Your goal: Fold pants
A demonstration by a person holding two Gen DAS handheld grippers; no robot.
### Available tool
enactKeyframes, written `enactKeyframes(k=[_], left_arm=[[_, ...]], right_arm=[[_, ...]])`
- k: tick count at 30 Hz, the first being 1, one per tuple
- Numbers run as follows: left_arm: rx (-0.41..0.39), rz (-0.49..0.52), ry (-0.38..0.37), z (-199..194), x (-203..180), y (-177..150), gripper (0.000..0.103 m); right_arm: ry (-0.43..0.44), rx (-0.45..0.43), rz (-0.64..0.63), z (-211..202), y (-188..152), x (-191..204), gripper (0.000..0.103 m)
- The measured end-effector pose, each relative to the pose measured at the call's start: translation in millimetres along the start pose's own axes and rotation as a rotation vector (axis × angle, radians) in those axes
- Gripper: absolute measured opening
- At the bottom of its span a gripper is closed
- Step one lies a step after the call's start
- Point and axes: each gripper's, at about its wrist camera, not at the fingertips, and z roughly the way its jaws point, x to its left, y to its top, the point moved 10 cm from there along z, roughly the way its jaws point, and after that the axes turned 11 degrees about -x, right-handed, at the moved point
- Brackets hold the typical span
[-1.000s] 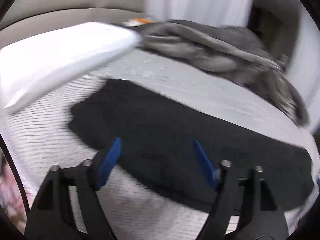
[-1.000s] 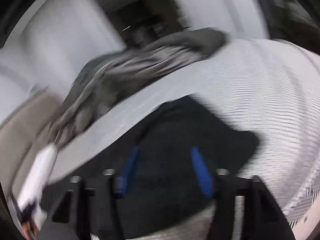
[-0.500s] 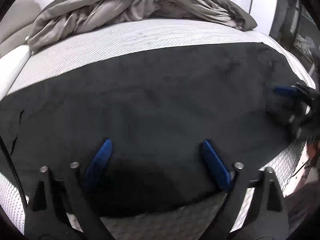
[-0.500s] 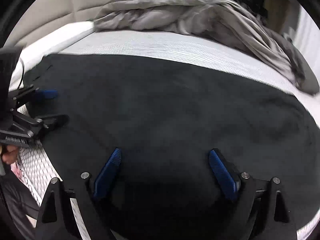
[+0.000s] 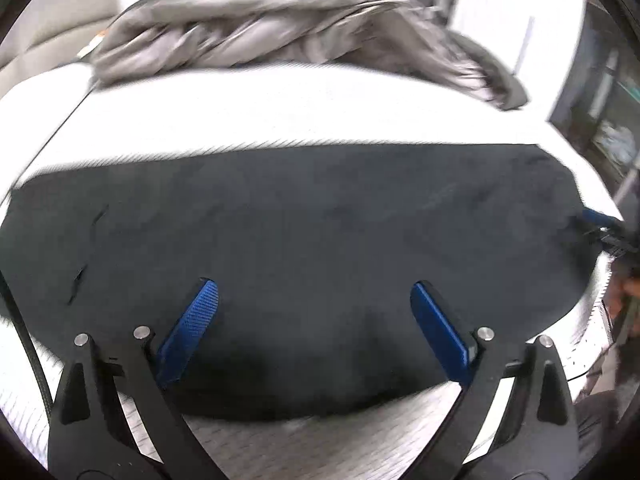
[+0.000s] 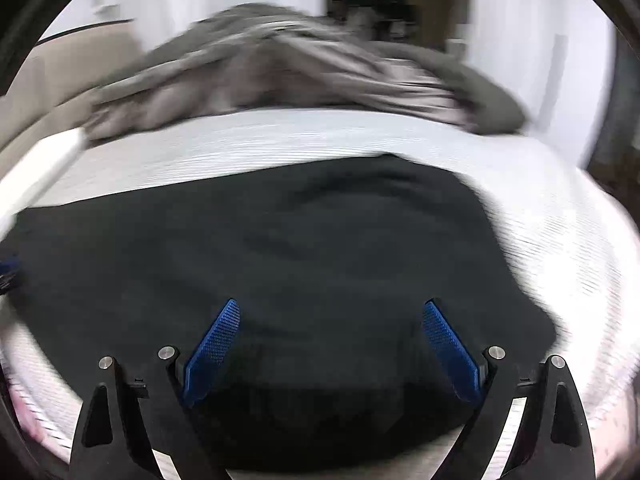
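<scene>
Black pants (image 5: 320, 220) lie flat and lengthwise across the white bed (image 5: 280, 108). My left gripper (image 5: 314, 286) hovers over their near edge with its blue pads wide apart and still opening; only flat cloth lies below, nothing is pinched. The right gripper (image 6: 331, 304) stands the same way over the pants (image 6: 280, 248) near their right end, jaws opening, pads pressing on nothing. At the right edge of the left wrist view the right gripper's blue fingertip (image 5: 600, 218) shows by the pants' end. A blue tip of the left gripper (image 6: 8, 264) shows at the left edge of the right wrist view.
A crumpled grey duvet (image 5: 280, 28) is heaped along the far side of the bed. A beige headboard (image 6: 60, 68) stands at the far left. Dark shelving (image 5: 612, 120) lies beyond the bed's right end. The mattress front edge (image 5: 320, 440) runs just under the grippers.
Both grippers' jaws have spread wider. Both views have rolled level and swung along the pants. Each gripper has slid towards the edge of the other's view. The pants lie unmoved.
</scene>
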Motion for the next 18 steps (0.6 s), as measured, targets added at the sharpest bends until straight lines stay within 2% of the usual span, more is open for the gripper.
enactKeyframes(k=[4, 6, 8, 9, 11, 12, 13, 15, 16, 17, 18], left_arm=[[0.052, 0.099, -0.042, 34, -55, 3, 0.096], [0.123, 0.108, -0.019, 49, -60, -8, 0.096], [0.183, 0.096, 0.028, 58, -47, -23, 0.096], [0.186, 0.089, 0.033, 58, -41, -25, 0.096], [0.176, 0.077, 0.019, 48, -24, -28, 0.096], [0.167, 0.09, 0.053, 43, -11, -27, 0.096], [0.162, 0.09, 0.082, 41, 2, -29, 0.096], [0.151, 0.05, 0.1, 33, 30, -34, 0.096], [0.139, 0.016, 0.107, 27, 45, -35, 0.096], [0.13, -0.001, 0.119, 23, 53, -33, 0.095], [0.109, -0.021, 0.143, 17, 60, -30, 0.095]], right_arm=[[0.198, 0.098, -0.08, 37, -1, 99, 0.094], [0.189, 0.129, -0.161, 50, -6, 123, 0.094], [0.156, 0.132, -0.227, 58, -7, 124, 0.094], [0.148, 0.129, -0.23, 59, -6, 116, 0.094], [0.039, 0.13, -0.203, 57, -5, 70, 0.094], [-0.021, 0.13, -0.19, 55, -9, 47, 0.094], [-0.154, 0.128, -0.185, 51, -12, 5, 0.095], [-0.266, 0.104, -0.176, 38, -20, -38, 0.095], [-0.358, 0.102, -0.163, 31, -24, -65, 0.095], [-0.371, 0.095, -0.137, 27, -25, -76, 0.095], [-0.344, 0.087, -0.1, 23, -26, -80, 0.095]])
